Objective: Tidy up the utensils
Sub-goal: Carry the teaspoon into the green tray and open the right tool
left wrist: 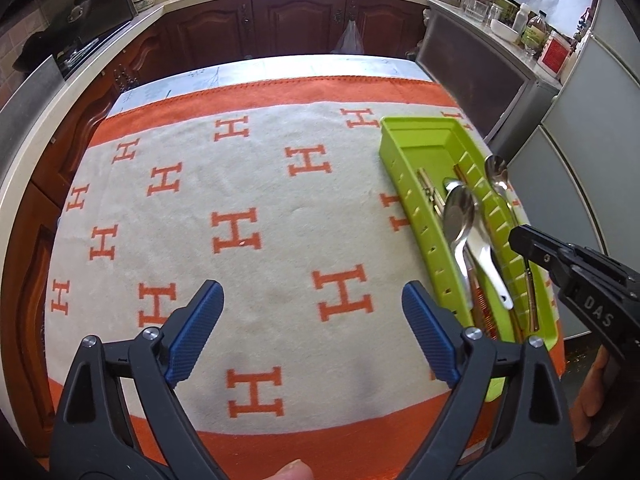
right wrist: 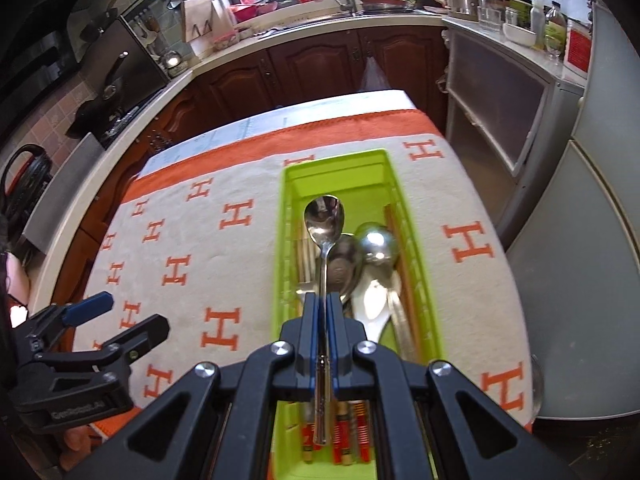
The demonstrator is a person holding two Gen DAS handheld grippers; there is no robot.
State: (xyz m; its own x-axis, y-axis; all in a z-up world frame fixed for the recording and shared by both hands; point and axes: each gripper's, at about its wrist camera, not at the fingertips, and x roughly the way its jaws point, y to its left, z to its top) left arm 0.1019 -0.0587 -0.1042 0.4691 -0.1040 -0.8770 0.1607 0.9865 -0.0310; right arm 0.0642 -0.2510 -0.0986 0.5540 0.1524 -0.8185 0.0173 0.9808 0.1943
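A lime-green utensil tray (right wrist: pixel 285 216) lies lengthwise on the right part of the towel-covered table. It holds steel spoons (right wrist: pixel 376 242), a fork and chopsticks with red patterned ends (right wrist: pixel 343 440). My right gripper (right wrist: pixel 322 300) is shut on the handle of a steel spoon (right wrist: pixel 323 216), which hangs over the tray with its bowl pointing away. In the left wrist view this gripper (left wrist: pixel 518 240) comes in from the right, holding the spoon (left wrist: pixel 496 172) above the tray's (left wrist: pixel 404 184) right rim. My left gripper (left wrist: pixel 312 296) stands wide open over bare towel left of the tray, nothing between its blue pads (left wrist: pixel 200 328).
An orange and cream towel (left wrist: pixel 248 184) with H marks covers the table. Dark wooden cabinets (right wrist: pixel 320 64) and a counter with a sink run behind and to the left. A grey fridge (right wrist: pixel 592 240) and a low cabinet stand close on the right. A thumb tip (left wrist: pixel 294 470) shows at the bottom edge.
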